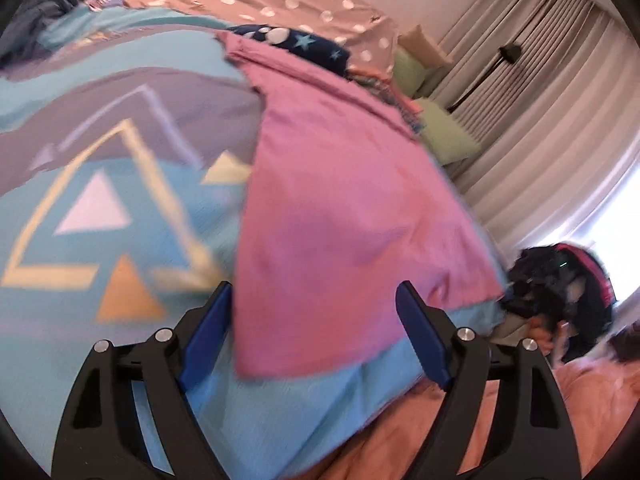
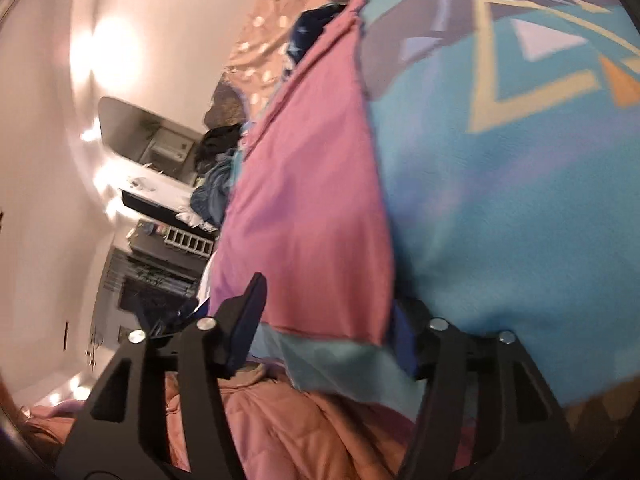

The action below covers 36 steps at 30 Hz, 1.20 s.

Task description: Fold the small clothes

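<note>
Pink cloth [image 1: 340, 216] lies flat, edges straight.

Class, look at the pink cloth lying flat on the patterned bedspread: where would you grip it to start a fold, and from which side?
Grip the pink cloth at its near hem corners, coming in from the bed's near edge. That straight hem lies flat on the blue bedspread, directly ahead of the left gripper and right gripper, whose jaws are open around it.

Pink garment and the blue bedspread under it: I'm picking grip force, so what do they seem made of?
The pink garment looks like thin matte woven or knit cloth, probably cotton: it lies limp with soft creases and a stitched hem. The blue bedspread looks like smooth printed fabric, matte, with flat coloured triangles. Blur leaves the fibres uncertain.
</note>
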Each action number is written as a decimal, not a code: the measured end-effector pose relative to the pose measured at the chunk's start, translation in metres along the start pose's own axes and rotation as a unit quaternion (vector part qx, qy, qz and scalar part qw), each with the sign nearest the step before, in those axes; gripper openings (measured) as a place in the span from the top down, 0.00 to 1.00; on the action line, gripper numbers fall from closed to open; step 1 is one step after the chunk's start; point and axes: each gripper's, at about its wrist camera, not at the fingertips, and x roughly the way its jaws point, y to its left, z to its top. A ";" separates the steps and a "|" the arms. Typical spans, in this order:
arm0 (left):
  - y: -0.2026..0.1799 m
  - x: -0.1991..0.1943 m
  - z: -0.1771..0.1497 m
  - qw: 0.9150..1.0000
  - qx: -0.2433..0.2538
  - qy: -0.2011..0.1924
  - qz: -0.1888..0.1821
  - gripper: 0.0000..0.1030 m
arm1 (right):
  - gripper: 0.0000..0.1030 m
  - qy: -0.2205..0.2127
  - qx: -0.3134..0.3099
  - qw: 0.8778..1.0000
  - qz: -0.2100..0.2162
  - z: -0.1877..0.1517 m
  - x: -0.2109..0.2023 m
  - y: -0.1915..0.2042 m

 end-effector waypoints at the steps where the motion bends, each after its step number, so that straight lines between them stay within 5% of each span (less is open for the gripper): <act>1: 0.002 0.003 0.003 1.000 -0.010 -0.003 -0.018 0.24 | 0.43 0.002 -0.004 1.000 -0.003 0.001 0.001 0.002; 2: 0.005 0.005 0.006 0.999 -0.020 -0.004 -0.038 0.37 | 0.47 0.003 -0.010 1.000 -0.009 0.001 0.001 0.005; 3: 0.006 0.007 0.006 0.998 -0.026 0.000 -0.051 0.50 | 0.62 0.004 -0.013 1.000 -0.013 0.001 0.001 0.006; 4: 0.008 0.011 0.007 0.997 -0.039 0.011 -0.067 0.74 | 0.83 0.008 -0.011 1.000 -0.014 0.001 0.001 0.007; 5: 0.011 0.015 0.007 0.996 -0.050 0.017 -0.069 0.86 | 0.89 0.019 0.000 1.000 -0.008 0.002 0.004 0.005; 7: 0.013 0.019 0.005 0.996 -0.058 0.019 -0.063 0.94 | 0.94 0.016 0.010 1.000 -0.011 0.004 0.006 0.006; 18: -0.047 -0.059 0.035 0.990 0.014 -0.110 -0.082 0.99 | 0.95 -0.126 -0.048 0.989 0.057 0.025 -0.078 0.070; 24: -0.071 -0.090 0.033 0.985 0.030 -0.133 -0.102 0.99 | 0.95 -0.173 -0.085 0.978 0.083 0.016 -0.108 0.101; 30: -0.090 -0.125 0.024 0.992 0.019 -0.115 -0.056 0.99 | 0.99 -0.226 -0.133 0.964 0.052 0.007 -0.145 0.136; 33: -0.099 -0.136 0.021 0.989 0.046 -0.137 -0.035 0.99 | 1.00 -0.239 -0.164 0.957 0.000 0.010 -0.143 0.146; 36: -0.093 -0.120 0.027 0.990 0.040 -0.132 -0.036 0.99 | 1.00 -0.211 -0.134 0.967 -0.050 0.028 -0.119 0.129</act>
